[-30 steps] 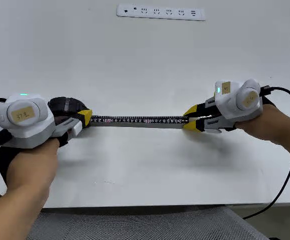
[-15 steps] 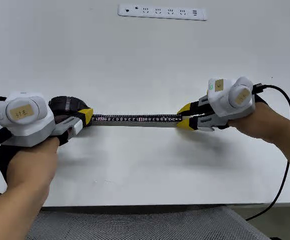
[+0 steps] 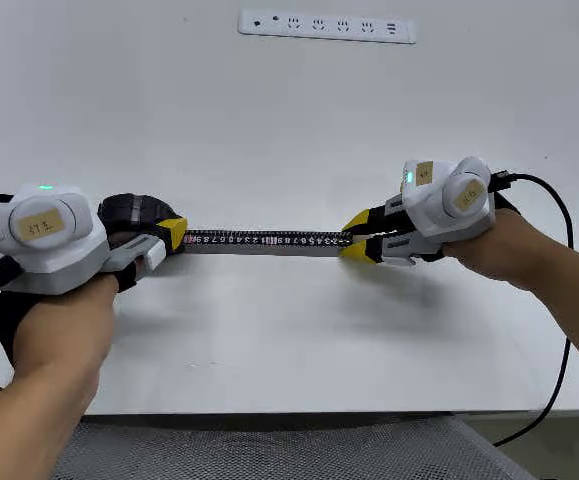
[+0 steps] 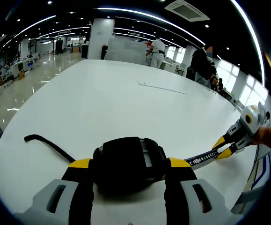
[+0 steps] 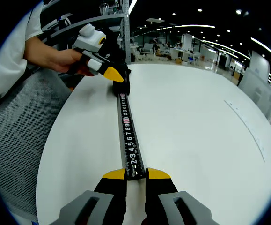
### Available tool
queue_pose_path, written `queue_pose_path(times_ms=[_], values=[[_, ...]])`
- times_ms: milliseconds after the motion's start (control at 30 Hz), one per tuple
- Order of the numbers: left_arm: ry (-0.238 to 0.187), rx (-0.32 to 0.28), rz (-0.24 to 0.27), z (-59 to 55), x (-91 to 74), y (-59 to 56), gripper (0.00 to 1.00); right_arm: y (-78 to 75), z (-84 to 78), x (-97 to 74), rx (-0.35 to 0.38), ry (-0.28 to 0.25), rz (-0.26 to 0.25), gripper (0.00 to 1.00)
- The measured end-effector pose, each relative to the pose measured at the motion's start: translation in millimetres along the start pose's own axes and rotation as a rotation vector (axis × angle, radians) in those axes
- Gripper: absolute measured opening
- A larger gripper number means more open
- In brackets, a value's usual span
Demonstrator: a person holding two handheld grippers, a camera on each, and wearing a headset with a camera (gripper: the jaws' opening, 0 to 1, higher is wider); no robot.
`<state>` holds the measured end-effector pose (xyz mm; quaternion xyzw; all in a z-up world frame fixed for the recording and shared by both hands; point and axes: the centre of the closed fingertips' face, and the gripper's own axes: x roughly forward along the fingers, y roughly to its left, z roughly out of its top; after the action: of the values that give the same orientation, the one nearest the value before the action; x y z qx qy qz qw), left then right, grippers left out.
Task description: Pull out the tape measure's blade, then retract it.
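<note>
The left hand-held gripper (image 3: 166, 238) has its yellow-tipped jaws clamped around the black tape measure (image 3: 134, 212). The tape measure rests on the white bench (image 3: 269, 120), and in the left gripper view it sits snug between the two tips. From the front of the tape measure the blade (image 3: 269, 240) runs out straight and low over the bench, numbers facing up, towards the right hand-held gripper (image 3: 357, 238). That one has its jaws pressed together on the free end of the blade, pinching it just behind the tip. In the right gripper view the blade leads straight away from the jaws to the left hand-held gripper at the far end. Beyond both of them, well apart at the back of the bench, lies a white power strip (image 3: 327, 25). A black cable (image 3: 572, 330) trails from the right hand-held gripper past the person's forearm.
</note>
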<state>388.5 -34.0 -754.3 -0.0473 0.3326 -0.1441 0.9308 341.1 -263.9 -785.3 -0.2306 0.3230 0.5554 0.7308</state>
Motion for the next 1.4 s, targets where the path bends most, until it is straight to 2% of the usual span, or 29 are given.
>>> queue_pose_path(times_ms=[567, 1000, 1400], values=[[0.001, -0.003, 0.000, -0.6, 0.0, -0.4, 0.56, 1.8, 23.2, 20.9, 0.005, -0.034, 0.032, 0.11], [-0.001, -0.013, -0.003, -0.5, 0.1, 0.9, 0.56, 8.6, 43.6, 36.7, 0.006, -0.064, 0.059, 0.11], [-0.001, -0.018, -0.005, 0.0, 0.8, 1.7, 0.56, 9.5, 53.5, 48.6, 0.014, -0.082, 0.071, 0.11]])
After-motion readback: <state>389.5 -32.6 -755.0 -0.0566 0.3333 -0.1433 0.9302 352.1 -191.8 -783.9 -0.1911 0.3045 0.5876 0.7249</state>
